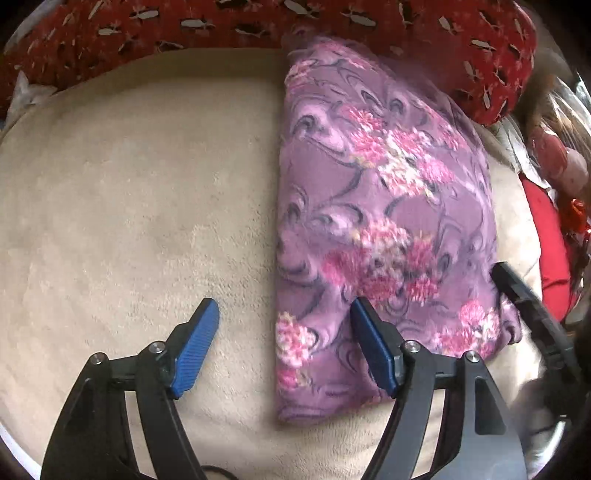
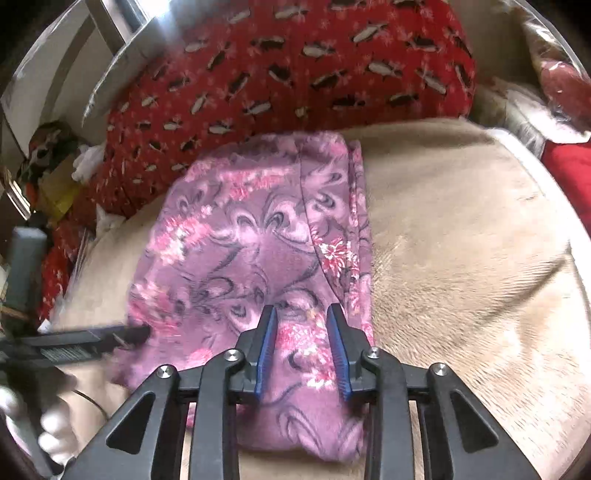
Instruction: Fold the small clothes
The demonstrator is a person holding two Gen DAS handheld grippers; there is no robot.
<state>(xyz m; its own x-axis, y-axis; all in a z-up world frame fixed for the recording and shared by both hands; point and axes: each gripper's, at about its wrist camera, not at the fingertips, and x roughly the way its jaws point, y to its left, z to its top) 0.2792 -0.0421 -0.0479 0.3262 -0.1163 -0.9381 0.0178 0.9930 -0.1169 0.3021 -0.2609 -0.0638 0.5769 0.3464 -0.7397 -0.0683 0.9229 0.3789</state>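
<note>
On the beige blanket (image 1: 129, 184), the garment (image 1: 380, 206) lies already doubled into a long strip, its far end touching the red patterned cloth (image 1: 258, 22) heaped behind it. It is a soft, fleecy fabric, purple with dark swirls and pink flower clusters. Judge it light, limp and a little grippy: it should drape rather than hold a shape, and the stacked layers may slide apart if you catch only the top one. Take hold at the near corners, pinching through every layer at the edge, not out in the middle of the strip.

Your left gripper (image 1: 284, 325) stands wide apart and holds nothing; one blue pad rests over the blanket and the other over the garment, so the long folded edge runs between them. Your right gripper (image 2: 303, 325) is narrowly parted above the near end of the garment (image 2: 258, 240); fabric shows between its pads, but they do not appear to press it. In the right wrist view a dark finger of the left gripper (image 2: 96, 338) touches the strip's near left corner.
</note>
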